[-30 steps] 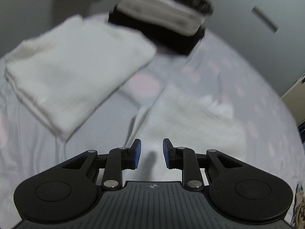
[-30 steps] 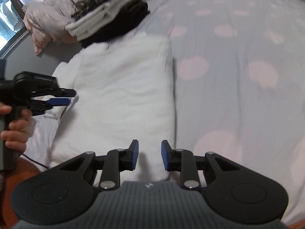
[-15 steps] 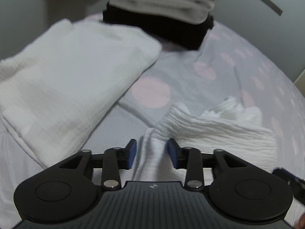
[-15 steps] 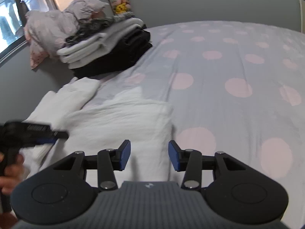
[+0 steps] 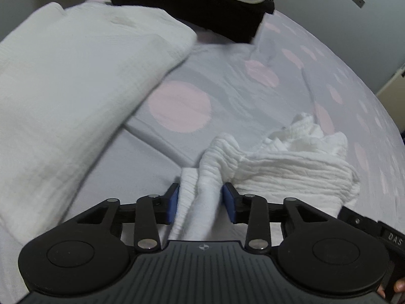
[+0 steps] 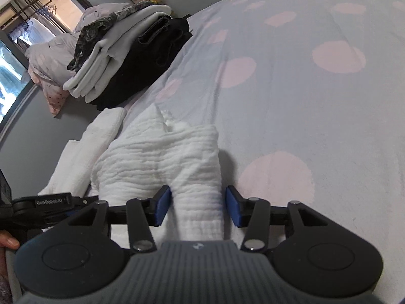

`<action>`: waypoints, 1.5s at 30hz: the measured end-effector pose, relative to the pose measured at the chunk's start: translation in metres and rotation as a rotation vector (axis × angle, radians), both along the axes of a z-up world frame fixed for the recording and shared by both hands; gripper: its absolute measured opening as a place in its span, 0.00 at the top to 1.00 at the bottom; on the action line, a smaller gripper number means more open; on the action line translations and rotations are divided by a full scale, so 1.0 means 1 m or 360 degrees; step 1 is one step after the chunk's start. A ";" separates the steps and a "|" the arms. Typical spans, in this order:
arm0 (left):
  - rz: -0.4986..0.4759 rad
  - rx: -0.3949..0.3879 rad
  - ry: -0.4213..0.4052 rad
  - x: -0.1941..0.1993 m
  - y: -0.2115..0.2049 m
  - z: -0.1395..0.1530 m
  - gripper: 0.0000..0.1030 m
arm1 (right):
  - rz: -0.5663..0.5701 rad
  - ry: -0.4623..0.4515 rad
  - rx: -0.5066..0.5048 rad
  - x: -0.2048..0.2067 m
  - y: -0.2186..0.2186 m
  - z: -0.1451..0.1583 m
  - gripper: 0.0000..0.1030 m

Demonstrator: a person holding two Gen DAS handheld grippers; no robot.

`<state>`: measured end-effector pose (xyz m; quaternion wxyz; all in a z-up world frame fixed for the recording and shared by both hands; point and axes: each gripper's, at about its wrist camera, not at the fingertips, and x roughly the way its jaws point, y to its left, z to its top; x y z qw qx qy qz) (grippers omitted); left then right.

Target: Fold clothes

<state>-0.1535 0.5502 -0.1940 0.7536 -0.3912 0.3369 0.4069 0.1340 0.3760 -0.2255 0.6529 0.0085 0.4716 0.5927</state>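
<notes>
A crinkled white cloth [image 5: 291,167] lies bunched on the dotted bed sheet [image 5: 179,106]. My left gripper [image 5: 201,202] is down at its near left end. Its jaws are closing, and a raised ridge of the cloth fills the gap, touching both blue pads. In the right wrist view the same cloth [image 6: 157,157] runs away from my right gripper [image 6: 197,206]. Its jaws are opening around the cloth's near right end. The left pad [image 6: 163,206] touches the fabric; the right pad [image 6: 234,209] stands off it.
A folded white cloth [image 5: 76,88] lies left of the crinkled one. Behind it is a stack of folded black and pale clothes [image 6: 131,58], with a heap of pinkish laundry [image 6: 48,63] beyond. The sheet [image 6: 303,101] stretches to the right.
Both grippers have come down to the near edge of the crinkled cloth with their jaws wider. Each now has a fold of it between its pads; before, both gaps were empty.
</notes>
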 end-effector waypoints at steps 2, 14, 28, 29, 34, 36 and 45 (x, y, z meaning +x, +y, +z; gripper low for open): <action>-0.0004 -0.0020 -0.0018 0.000 0.001 -0.001 0.60 | 0.0002 0.0010 0.0014 0.000 0.000 -0.002 0.50; -0.0062 0.0107 0.0022 0.008 -0.012 0.005 0.70 | 0.0041 -0.0005 0.0108 -0.007 -0.001 0.003 0.75; 0.0136 0.0362 -0.0263 -0.029 -0.050 0.058 0.81 | 0.0030 -0.0412 0.0310 -0.059 -0.038 0.092 0.78; 0.0167 0.0368 -0.0296 -0.035 -0.052 0.061 0.81 | 0.0036 -0.0438 0.0314 -0.063 -0.039 0.100 0.78; 0.0290 0.0437 -0.0424 -0.061 -0.058 0.083 0.82 | 0.0090 -0.0590 0.0411 -0.094 -0.045 0.143 0.78; 0.0325 0.0457 -0.0458 -0.069 -0.060 0.092 0.82 | 0.0110 -0.0662 0.0449 -0.108 -0.047 0.159 0.78; 0.0466 0.0640 -0.0561 -0.132 -0.055 0.148 0.82 | 0.0203 -0.0765 0.0591 -0.161 -0.033 0.214 0.78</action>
